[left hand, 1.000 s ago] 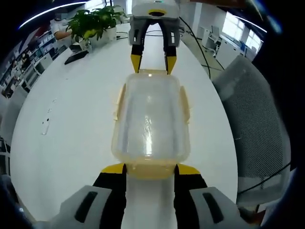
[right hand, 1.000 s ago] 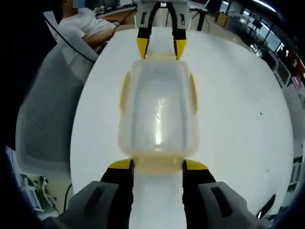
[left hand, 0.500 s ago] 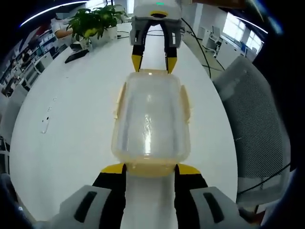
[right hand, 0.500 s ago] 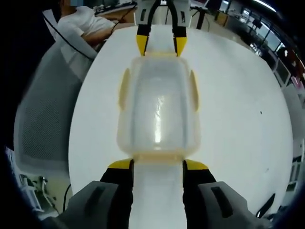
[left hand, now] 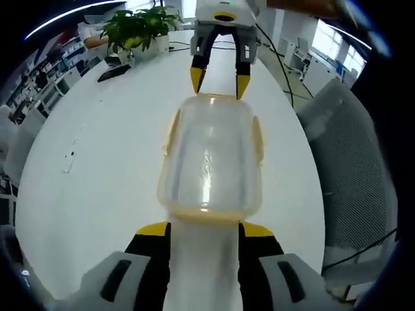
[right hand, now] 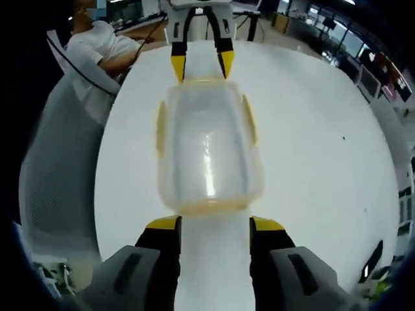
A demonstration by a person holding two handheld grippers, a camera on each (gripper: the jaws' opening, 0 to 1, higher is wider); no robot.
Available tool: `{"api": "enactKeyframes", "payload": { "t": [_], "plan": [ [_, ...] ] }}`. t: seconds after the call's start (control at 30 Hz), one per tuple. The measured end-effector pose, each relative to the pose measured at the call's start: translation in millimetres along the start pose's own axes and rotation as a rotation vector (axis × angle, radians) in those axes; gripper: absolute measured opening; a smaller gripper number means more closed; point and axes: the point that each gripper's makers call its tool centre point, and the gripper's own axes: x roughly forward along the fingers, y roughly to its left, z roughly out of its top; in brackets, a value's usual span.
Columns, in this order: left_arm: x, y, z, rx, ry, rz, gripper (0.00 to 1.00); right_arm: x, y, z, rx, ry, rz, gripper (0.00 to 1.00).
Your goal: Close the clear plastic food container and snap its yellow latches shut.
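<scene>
A clear plastic food container point(left hand: 211, 159) with its lid on lies lengthwise on the white table point(left hand: 97, 175). Yellow latches point(left hand: 170, 133) run along its long sides. My left gripper point(left hand: 205, 228) stands open at the container's near end, a yellow tip at each corner. At the far end my right gripper point(left hand: 219, 79) is open too, its tips against that end. In the right gripper view the same container point(right hand: 206, 152) stretches from my right gripper point(right hand: 214, 223) to the left gripper point(right hand: 198, 65) at the top. Side latches point(right hand: 159, 126) look flared slightly outward.
A potted plant point(left hand: 139, 26) and a dark flat object point(left hand: 117, 70) sit at the table's far side. A grey mesh chair point(left hand: 350, 149) stands close to the table edge, also the chair point(right hand: 58, 168). A person point(right hand: 97, 48) sits behind it.
Both views have tilted and shifted a little. The container's near end now sits just past each view's own jaw tips instead of between them. Jaw widths look the same.
</scene>
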Motion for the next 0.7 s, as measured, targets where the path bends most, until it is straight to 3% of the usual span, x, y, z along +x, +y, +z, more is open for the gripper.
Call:
{"api": "enactKeyframes", "payload": {
  "t": [0.2,0.7],
  "plan": [
    [-6.1,-0.1,3.4,-0.080,-0.018,0.017,0.36,-5.9,-0.4,-1.3,0.064,-0.015,-0.028,0.36],
    [-10.9,2.2,9.5,-0.270,-0.107,0.100,0.35,-13.5,2.6,7.8,0.315,-0.150,-0.101,0.37]
  ]
}}
